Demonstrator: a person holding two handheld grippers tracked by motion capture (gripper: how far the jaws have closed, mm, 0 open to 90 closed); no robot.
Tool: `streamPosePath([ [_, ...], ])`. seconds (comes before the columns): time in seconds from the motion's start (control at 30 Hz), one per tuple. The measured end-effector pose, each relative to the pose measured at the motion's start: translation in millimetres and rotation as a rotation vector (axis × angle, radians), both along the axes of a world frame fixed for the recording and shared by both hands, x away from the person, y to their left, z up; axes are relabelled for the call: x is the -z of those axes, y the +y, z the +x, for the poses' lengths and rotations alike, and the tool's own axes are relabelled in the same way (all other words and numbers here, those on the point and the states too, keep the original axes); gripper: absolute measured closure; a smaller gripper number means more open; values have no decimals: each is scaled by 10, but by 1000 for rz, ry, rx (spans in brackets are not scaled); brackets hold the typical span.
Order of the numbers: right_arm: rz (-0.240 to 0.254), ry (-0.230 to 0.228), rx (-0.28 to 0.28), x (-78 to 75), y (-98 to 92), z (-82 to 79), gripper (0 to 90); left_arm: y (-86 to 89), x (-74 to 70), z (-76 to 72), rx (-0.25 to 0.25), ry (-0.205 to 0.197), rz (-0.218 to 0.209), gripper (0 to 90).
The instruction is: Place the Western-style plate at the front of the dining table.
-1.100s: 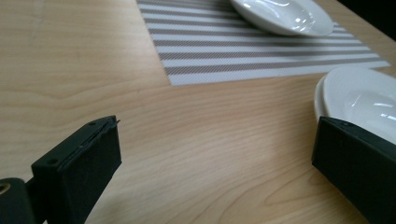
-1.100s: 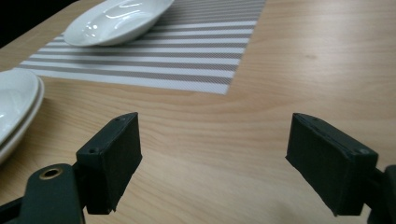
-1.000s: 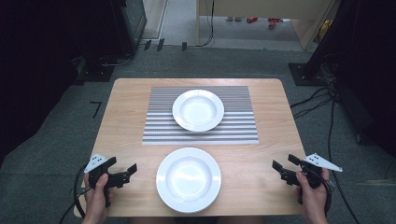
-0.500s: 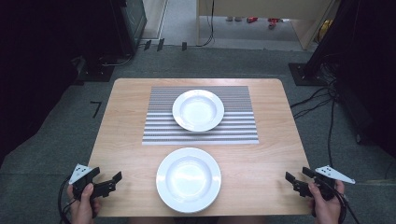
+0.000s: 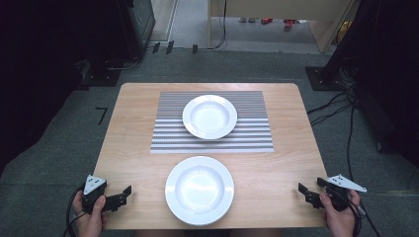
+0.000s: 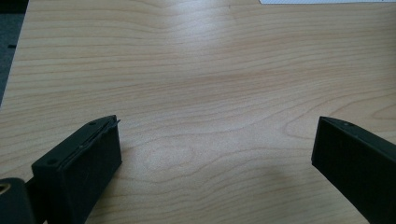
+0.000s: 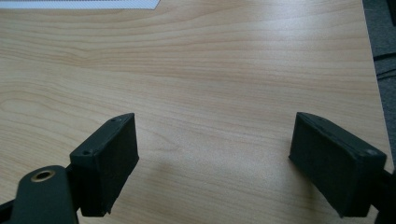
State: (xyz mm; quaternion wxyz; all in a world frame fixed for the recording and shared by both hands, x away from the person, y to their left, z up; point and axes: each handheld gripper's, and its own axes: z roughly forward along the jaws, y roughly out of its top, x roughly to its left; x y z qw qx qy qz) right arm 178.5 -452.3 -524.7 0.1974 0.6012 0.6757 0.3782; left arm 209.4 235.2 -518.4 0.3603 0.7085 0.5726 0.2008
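Grey carpet around wooden table [image 5: 133, 148], striped mat [image 5: 257, 133], left gripper [image 6: 215, 154] and right gripper [image 7: 215, 154] jaws spread wide

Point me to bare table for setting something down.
Bare wood lies left and right of the striped placemat and both sides of the near plate, ahead of each open claw (left, right). The centre is crowded: far plate on the mat.
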Motion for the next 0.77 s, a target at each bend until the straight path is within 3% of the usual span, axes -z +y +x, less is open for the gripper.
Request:
streamPosePath([
  [0.1,-78,6,-2,2,78,7,138,-29,2,6,0,4,34,15],
  [0.17,-149,13,-5,8,150,13,126,-84,8,15,-2,10,98,15],
  [0.2,-149,13,-5,8,150,13,126,-84,8,15,-2,10,98,15],
  [0.23,-167,18,-12,14,187,21,99,-120,12,17,-2,15,136,15],
  [0.77,-168,24,1,14,202,28,82,-125,14,22,-7,15,139,15],
])
